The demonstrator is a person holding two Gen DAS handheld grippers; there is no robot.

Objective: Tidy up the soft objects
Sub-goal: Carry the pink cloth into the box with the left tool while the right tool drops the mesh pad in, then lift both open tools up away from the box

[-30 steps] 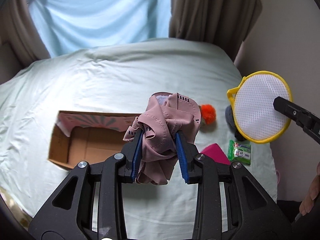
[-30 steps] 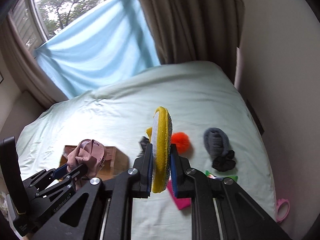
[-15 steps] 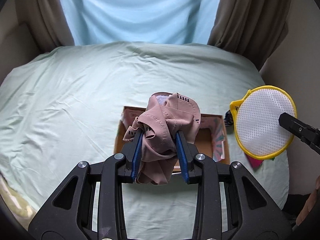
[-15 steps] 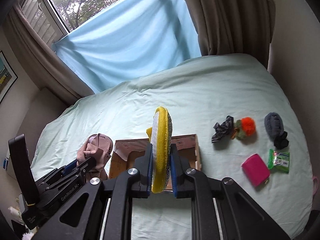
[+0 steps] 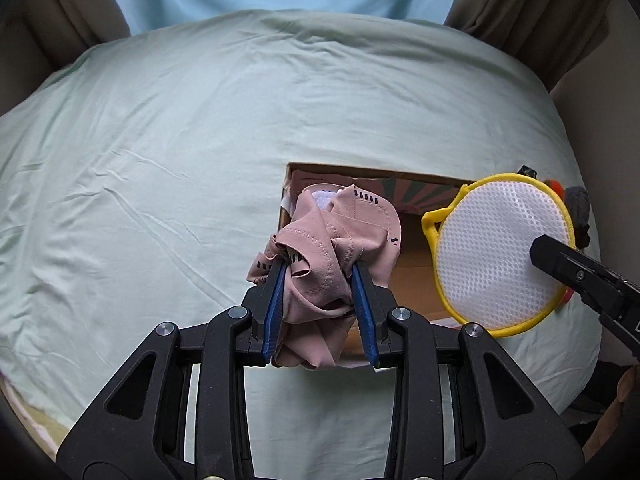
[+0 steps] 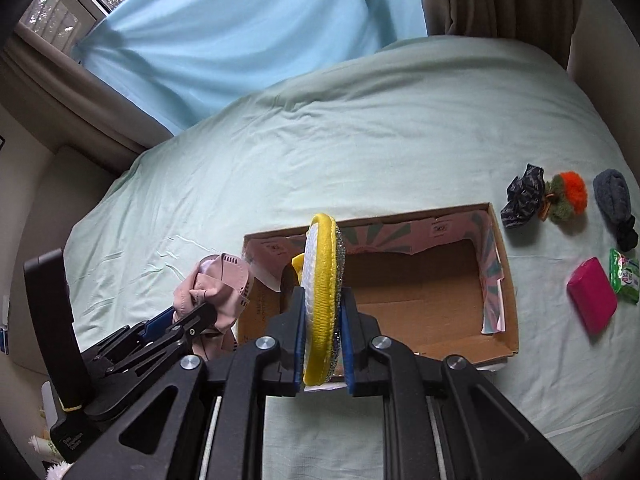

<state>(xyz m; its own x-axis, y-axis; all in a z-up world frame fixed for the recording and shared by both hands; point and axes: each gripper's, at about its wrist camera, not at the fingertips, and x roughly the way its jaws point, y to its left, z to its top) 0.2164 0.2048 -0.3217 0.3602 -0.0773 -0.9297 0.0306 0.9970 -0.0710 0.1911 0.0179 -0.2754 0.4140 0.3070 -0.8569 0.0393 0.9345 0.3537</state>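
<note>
The left gripper [image 5: 320, 300] is closed on a bunched pink garment [image 5: 332, 252], above the left end of the cardboard box [image 6: 492, 280]. The right gripper [image 6: 322, 328] clamps a round yellow-rimmed scrubber [image 6: 320, 280] by its edge, over the box. At 2 o'clock from the box, a scrunchie, pompom and sock wait on the bed [image 6: 360, 120]. I think the garment may catch on a pad at release and fall outside the left wall.
</note>
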